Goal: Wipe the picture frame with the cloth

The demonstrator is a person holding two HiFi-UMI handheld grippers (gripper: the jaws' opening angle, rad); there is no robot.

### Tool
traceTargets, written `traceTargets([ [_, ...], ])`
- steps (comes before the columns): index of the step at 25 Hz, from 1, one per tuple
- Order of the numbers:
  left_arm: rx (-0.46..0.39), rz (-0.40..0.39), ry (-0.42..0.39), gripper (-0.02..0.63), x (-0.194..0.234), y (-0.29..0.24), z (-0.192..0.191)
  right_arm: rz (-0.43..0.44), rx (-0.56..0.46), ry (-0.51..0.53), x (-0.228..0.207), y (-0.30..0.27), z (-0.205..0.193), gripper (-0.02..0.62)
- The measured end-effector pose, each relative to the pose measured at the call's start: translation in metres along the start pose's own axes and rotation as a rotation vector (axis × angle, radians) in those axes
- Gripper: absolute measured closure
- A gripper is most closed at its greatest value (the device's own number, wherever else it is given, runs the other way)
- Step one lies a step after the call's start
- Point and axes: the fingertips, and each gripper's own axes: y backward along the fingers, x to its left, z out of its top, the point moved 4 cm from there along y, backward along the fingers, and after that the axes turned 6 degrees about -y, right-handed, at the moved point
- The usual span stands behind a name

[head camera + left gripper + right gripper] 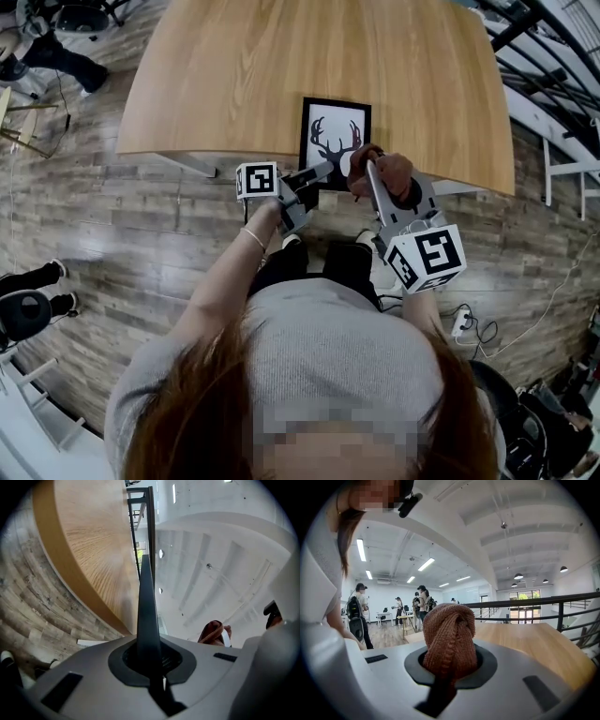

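The wiping step is judged to be just starting. The cloth (449, 637) is being gripped by the right gripper (368, 167), whose jaws are clenched on it so that it bulges out as a rust-brown knitted wad. In the head view this wad is being held at the near right corner of the picture frame (335, 131); whether it is already pressing on the frame cannot be told.

The left gripper (146, 592) is being kept clenched, its two jaws pressed together into one dark blade with nothing seen between them. Its tip is being pointed at the frame's near left corner, possibly to steady it, though contact cannot be confirmed.

The next move is judged to call for the wad being pressed flat and drawn across the frame's face, away from the person, while the frame is being kept from sliding on the smooth table (234, 75).

The frame is lying flat at the table's near edge, directly in front of the person. It is black-bordered, with a white sheet bearing a black antlered deer head. Its near edge is being partly covered by the two grippers.
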Motion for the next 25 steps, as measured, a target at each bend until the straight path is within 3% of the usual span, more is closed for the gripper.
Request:
traceTargets([
  [5,0.006,0.026,0.087,0.588,0.017,0.000,-0.007,-0.010,0.009,-0.016,-0.005,-0.003,-0.002,0.549],
  [10,-0.014,0.003,0.128,0.588,0.026,-0.002,-0.005,-0.018,0.016,-0.033,-0.007,-0.002,-0.006,0.549],
  [18,-0.022,-0.006,0.126,0.588,0.030,-0.004,-0.003,-0.038,0.044,-0.035,-0.009,0.008,-0.014,0.549],
  [25,-0.013,-0.063,0.053,0.584,0.022,-0.011,0.001,-0.036,0.056,-0.048,-0.011,0.007,-0.021,0.549],
])
